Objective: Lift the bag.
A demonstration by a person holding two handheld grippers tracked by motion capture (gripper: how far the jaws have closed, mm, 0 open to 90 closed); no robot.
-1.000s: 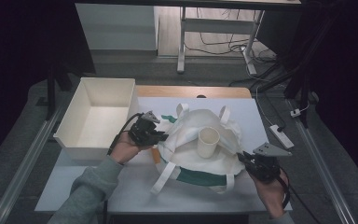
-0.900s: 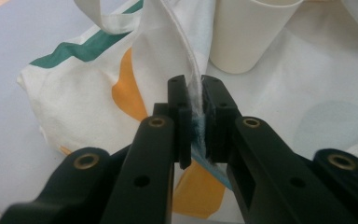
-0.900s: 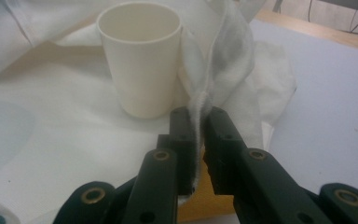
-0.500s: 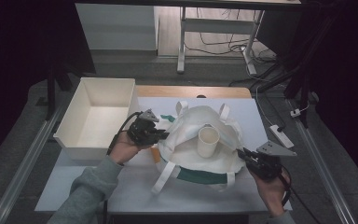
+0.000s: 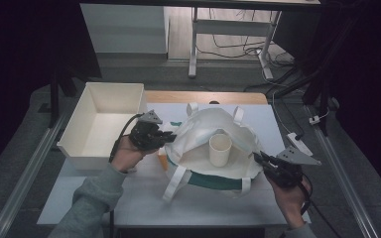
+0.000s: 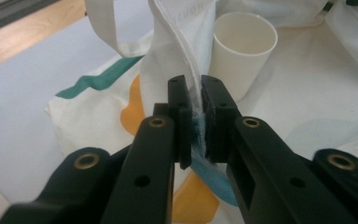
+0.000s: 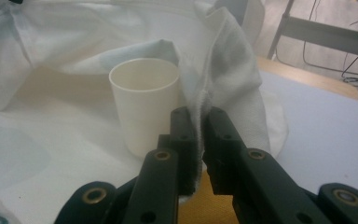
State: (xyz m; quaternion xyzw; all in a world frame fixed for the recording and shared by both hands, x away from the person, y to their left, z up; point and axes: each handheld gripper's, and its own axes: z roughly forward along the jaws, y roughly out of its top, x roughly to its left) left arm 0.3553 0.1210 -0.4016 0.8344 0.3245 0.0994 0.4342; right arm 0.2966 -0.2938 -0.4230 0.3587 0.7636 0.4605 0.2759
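- Left gripper [image 5: 171,137]: jaws nearly closed, pinching the left rim of the white cloth bag [image 5: 203,126]; in the left gripper view the hem sits squeezed between the pads [image 6: 193,100].
- Right gripper [image 5: 259,157]: jaws nearly closed, pinching the bag's right rim; the right gripper view shows the fabric edge clamped between the pads [image 7: 199,119].
- Bag: lies on the bench [image 5: 144,198], mouth held open between the two grippers, straps trailing toward the front edge.
- Writing: grey mirrored letters on the bag hem above the left gripper; not legible.
- Print: green, orange and blue patches on the bag's outer face.
- Paper cup [image 5: 220,149]: upright inside the bag, between the grippers, touching neither.
- White tray [image 5: 72,131]: on the bench left of the bag, behind the left hand [image 5: 126,154].
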